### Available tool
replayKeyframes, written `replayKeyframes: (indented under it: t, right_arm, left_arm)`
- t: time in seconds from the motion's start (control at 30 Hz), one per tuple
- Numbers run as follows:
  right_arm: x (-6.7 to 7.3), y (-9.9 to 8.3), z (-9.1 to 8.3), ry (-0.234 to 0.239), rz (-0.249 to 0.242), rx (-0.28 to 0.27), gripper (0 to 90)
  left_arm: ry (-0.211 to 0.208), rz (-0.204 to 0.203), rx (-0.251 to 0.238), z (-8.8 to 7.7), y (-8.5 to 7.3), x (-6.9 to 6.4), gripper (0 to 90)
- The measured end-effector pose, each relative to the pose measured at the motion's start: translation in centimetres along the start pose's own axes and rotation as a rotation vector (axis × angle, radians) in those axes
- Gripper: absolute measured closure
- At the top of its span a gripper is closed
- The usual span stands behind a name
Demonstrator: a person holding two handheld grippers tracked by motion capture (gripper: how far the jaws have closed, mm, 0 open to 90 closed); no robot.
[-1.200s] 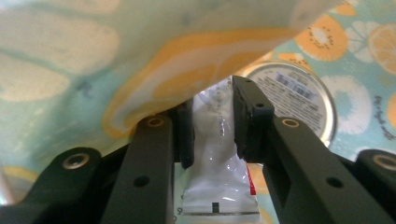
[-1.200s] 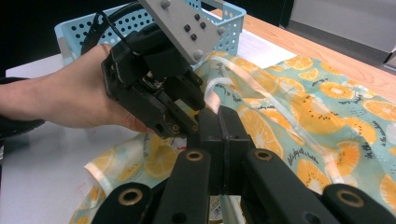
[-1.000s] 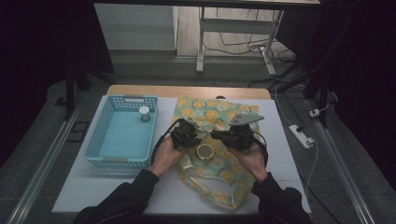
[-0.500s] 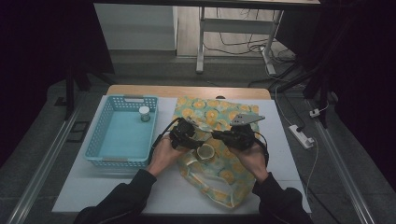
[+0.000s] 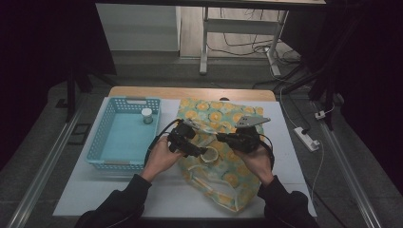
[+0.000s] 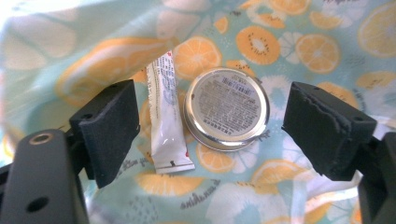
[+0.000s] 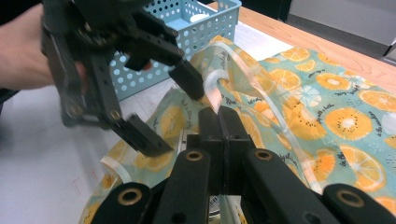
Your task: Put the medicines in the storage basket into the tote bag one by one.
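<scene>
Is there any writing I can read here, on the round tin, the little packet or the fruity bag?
Round tin: a barcode and fine print on its label, too small to read.
White sachet: red and grey print, too blurred to read.
Fruit-print bag: small cursive lettering, upside down, not legible.

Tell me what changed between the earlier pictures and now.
The left gripper has just been opening its jaws and has drawn back a little from the mouth of the orange-print fabric bag; nothing sits between its pads. Inside the bag lie a round silver tin and a white sachet. The right gripper stayed shut on the bag's edge. The blue plastic basket and the small white-lidded jar in it did not move.
</scene>
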State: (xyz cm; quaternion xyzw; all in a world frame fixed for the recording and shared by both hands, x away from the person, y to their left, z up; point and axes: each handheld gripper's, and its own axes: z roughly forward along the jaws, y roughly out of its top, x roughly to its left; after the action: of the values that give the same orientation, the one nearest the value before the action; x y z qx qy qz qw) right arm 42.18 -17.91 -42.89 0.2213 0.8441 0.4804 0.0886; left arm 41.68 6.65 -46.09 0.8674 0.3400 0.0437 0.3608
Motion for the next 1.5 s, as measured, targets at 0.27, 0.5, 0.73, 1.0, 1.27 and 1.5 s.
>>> replayKeyframes:
  t: [0.27,0.5,0.73,1.0,1.27,1.5]
  right_arm:
    - [0.0,0.0,0.0,0.001,-0.002,0.001,89.5]
    - [0.0,0.0,0.0,0.000,-0.004,0.002,89.5]
    - [0.0,0.0,0.0,0.001,-0.005,0.002,89.4]
    - [0.0,0.0,0.0,0.002,-0.005,0.000,89.4]
    - [0.1,0.0,0.0,0.002,-0.004,0.000,89.4]
    - [0.1,0.0,0.0,0.002,-0.005,0.004,89.4]
  left_arm:
    - [-0.004,-0.023,-0.047,-1.9,-0.6,1.0,5.9]
    - [-0.005,-0.043,-0.056,-3.4,-1.3,2.2,1.1]
    - [0.014,-0.070,-0.097,-4.8,-2.2,3.6,0.8]
    - [0.048,-0.082,-0.115,-6.2,-2.8,4.7,0.9]
    - [0.076,-0.102,-0.127,-7.2,-3.7,6.3,1.0]
    - [0.114,-0.133,-0.136,-7.9,-4.7,7.9,0.7]
